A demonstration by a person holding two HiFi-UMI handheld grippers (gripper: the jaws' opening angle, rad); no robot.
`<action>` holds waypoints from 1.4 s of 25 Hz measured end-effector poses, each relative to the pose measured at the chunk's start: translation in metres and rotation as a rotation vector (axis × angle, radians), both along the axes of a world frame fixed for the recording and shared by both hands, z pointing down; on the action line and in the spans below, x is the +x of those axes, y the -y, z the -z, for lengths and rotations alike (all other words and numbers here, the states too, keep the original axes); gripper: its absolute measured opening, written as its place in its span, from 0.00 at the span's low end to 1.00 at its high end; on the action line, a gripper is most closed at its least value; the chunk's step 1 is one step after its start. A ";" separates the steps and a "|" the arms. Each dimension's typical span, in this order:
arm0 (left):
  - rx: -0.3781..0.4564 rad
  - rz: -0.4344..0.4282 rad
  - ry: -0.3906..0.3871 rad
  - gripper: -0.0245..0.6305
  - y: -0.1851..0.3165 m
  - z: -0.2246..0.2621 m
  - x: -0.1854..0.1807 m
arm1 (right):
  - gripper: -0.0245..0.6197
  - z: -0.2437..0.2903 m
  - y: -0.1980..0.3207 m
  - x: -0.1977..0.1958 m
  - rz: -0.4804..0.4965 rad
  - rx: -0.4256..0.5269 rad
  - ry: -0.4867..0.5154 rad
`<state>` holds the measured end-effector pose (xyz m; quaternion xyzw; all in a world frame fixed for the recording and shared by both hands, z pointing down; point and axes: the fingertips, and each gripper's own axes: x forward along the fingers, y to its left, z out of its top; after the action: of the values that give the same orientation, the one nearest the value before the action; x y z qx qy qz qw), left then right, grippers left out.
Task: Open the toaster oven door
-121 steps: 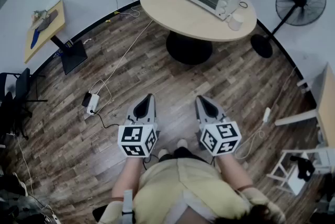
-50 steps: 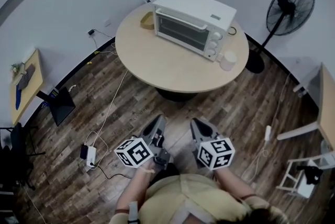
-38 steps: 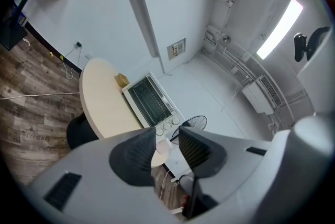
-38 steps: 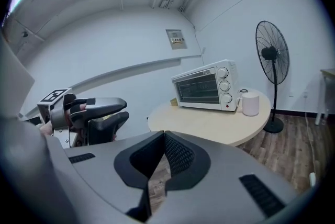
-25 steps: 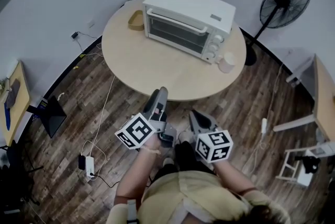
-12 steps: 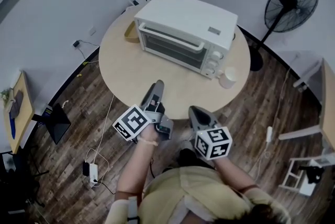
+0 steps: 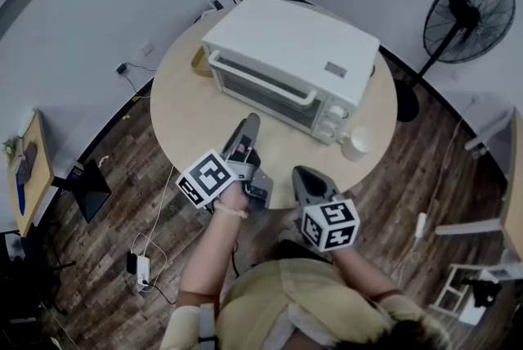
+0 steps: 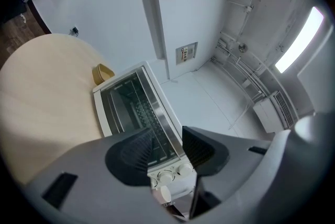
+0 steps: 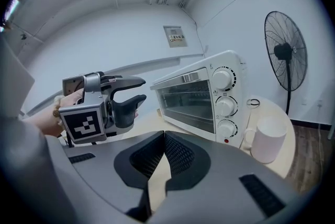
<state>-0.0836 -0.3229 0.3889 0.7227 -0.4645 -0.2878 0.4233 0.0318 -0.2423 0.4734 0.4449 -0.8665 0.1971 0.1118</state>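
I'm on the approach: my left tongs [image 7: 248,126] hang spread and empty, with the closed toaster oven [image 7: 286,46] just ahead on the desk [image 7: 181,123]. My right tongs [image 7: 304,177] are pinched together, holding nothing. Next, I reckon, the left must reach the door handle [image 7: 260,78] and clamp it.

In the left gripper view, the left hand-held gripper [image 8: 167,138] covers part of the oven's [image 8: 131,108] knob end and most of the mug [image 8: 164,192]. The wall plate's [image 8: 187,52] print is too small to read. In the head view, the oven hides part of the tan dish [image 7: 198,60].
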 end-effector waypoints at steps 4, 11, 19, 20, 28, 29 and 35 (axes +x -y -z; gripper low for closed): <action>-0.019 0.002 -0.016 0.28 0.021 -0.003 0.006 | 0.04 -0.003 0.016 0.002 0.014 -0.010 0.004; -0.020 0.023 -0.013 0.28 0.052 0.000 0.006 | 0.04 -0.009 0.040 0.002 0.035 -0.030 0.005; -0.025 0.033 -0.010 0.28 0.072 0.006 0.010 | 0.04 -0.017 0.055 0.003 0.056 -0.057 0.011; -0.028 0.036 -0.009 0.28 0.075 0.005 0.010 | 0.04 -0.018 0.056 0.002 0.058 -0.059 0.014; -0.033 0.054 0.022 0.28 0.088 0.005 0.007 | 0.04 -0.024 0.065 0.004 0.062 -0.083 0.031; -0.035 0.054 0.014 0.28 0.090 0.005 0.008 | 0.04 -0.025 0.066 0.004 0.062 -0.085 0.033; -0.020 0.048 0.038 0.28 0.092 0.006 0.005 | 0.04 -0.030 0.066 0.005 0.056 -0.091 0.033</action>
<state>-0.0789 -0.4147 0.3834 0.7124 -0.4924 -0.2797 0.4145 0.0371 -0.3086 0.5033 0.4117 -0.8704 0.2402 0.1230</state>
